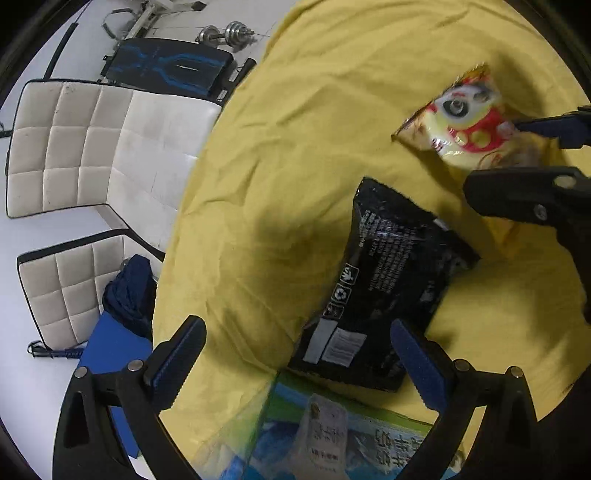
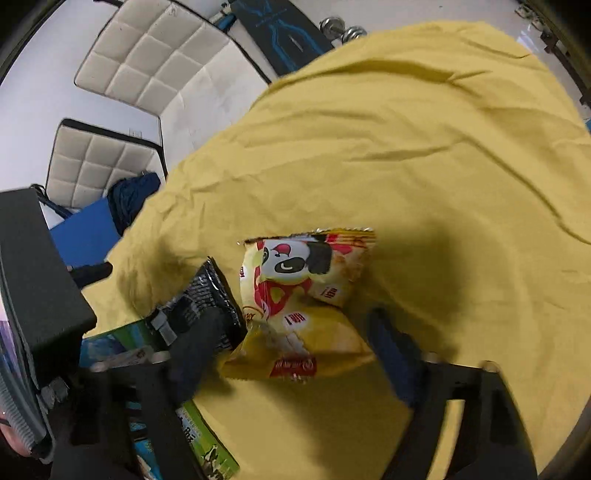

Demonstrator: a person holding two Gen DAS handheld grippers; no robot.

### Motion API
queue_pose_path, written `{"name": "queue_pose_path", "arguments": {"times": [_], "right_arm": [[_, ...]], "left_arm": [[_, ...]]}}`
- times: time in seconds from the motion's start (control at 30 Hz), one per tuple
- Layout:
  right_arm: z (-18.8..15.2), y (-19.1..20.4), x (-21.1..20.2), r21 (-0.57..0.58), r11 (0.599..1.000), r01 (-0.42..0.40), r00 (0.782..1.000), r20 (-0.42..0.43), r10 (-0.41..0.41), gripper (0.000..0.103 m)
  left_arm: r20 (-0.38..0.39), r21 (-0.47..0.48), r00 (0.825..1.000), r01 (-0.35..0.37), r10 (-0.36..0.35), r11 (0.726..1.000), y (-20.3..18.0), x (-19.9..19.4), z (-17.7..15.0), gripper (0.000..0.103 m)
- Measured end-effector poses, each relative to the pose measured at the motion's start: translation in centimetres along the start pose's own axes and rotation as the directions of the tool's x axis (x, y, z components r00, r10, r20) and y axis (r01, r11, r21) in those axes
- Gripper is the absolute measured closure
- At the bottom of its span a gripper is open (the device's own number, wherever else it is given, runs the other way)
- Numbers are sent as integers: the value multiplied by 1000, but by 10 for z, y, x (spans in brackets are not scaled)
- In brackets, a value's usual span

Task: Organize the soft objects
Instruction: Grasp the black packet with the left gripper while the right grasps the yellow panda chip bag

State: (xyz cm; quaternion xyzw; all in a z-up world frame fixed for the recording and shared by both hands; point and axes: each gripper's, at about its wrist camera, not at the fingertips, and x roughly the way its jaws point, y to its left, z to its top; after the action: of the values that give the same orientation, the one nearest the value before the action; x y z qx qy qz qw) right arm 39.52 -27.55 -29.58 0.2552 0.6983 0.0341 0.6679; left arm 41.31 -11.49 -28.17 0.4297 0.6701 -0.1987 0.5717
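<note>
A yellow snack bag with a panda face (image 2: pixel 303 295) lies on the yellow cloth (image 2: pixel 424 147). My right gripper (image 2: pixel 295 347) is open, its fingers on either side of the bag's near end. The bag also shows in the left wrist view (image 1: pixel 469 125), with the right gripper's fingers (image 1: pixel 532 195) around it. A black snack bag (image 1: pixel 384 280) lies beside it, overlapping a green and blue milk carton (image 1: pixel 332 435). My left gripper (image 1: pixel 299 365) is open above the black bag's near end and the carton, holding nothing.
The cloth-covered table ends at the left. Beyond it stand white quilted cushions (image 1: pixel 88 147), a blue box (image 1: pixel 107 350) with dark blue fabric (image 1: pixel 129 291), a black bench (image 1: pixel 166 66) and dumbbells (image 1: pixel 225 33) on the white floor.
</note>
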Motion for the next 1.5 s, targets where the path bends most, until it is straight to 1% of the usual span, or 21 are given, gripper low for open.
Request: {"name": "queue_pose_path", "arguments": {"times": [0.03,0.1,0.17,0.37,0.47,0.6,0.73,0.77,0.8,0.83,0.93,1.03,1.07,1.1,1.13,1.2,1.3,1.37,1.4,1.47,1.5], "right_arm": [[1,-1,4,-8,1000,7,1000,-10,-7,38],[-1,-4,5,-21,1000,12,1000,-5,-12,40],[-4,-6,2,-33,999,38,999,1,-38,41],[-12,-22,-10,-48,996,79,997,6,-79,41],[-12,-27,-16,-38,996,84,996,11,-84,41],[-15,-32,-18,-25,995,94,995,17,-94,41],[-18,-27,-17,-22,995,102,995,22,-102,41],[-19,-26,-16,-22,994,103,994,21,-103,41],[-20,-25,-15,-22,994,104,994,19,-103,41],[-20,-25,-16,-22,994,105,994,18,-105,41],[-20,-24,-17,-24,994,107,994,21,-106,41],[-20,-25,-19,-23,994,110,994,26,-109,41],[-21,-24,-18,-24,993,113,993,29,-113,41],[-22,-26,-19,-23,993,116,993,30,-115,41],[-22,-28,-20,-19,993,116,993,30,-116,41],[-24,-30,-20,-13,994,112,993,29,-112,41],[-28,-36,-23,-11,993,120,992,33,-119,41],[-32,-38,-25,-16,991,135,990,42,-134,41],[-35,-39,-27,-21,989,147,988,47,-146,41],[-40,-43,-29,-28,985,168,985,55,-166,41],[-43,-44,-30,-30,984,178,983,55,-176,41]], "left_arm": [[-4,5,1000,-4,4,1000,1,2,3,0],[-25,29,1000,0,1,1000,-3,10,6,0],[-30,37,1000,8,-7,999,-5,15,8,0],[-31,63,999,37,-35,997,-1,14,10,1],[-40,72,995,89,-86,993,-1,16,9,1],[-61,42,991,124,-121,991,7,24,14,1],[-61,63,992,116,-113,991,5,21,15,1],[-60,68,991,125,-121,990,4,20,15,1],[-65,73,987,152,-147,986,2,19,16,1],[-69,76,985,163,-158,984,1,19,16,1],[-93,71,982,169,-162,983,-3,24,17,1],[-97,79,981,178,-170,981,-11,25,17,1],[-96,86,982,174,-166,981,-14,24,17,12],[-97,96,981,176,-167,980,-19,25,17,33],[-102,100,982,169,-159,981,-23,27,16,33],[-120,76,984,145,-135,987,-28,32,15,36],[-92,58,989,122,-116,991,-33,27,14,37],[-83,17,990,114,-112,993,-34,25,12,37],[-80,-14,992,101,-102,995,-36,24,11,37],[-99,-89,989,100,-108,991,-37,23,8,37],[-115,-174,983,123,-144,977,-36,23,6,37]]}}
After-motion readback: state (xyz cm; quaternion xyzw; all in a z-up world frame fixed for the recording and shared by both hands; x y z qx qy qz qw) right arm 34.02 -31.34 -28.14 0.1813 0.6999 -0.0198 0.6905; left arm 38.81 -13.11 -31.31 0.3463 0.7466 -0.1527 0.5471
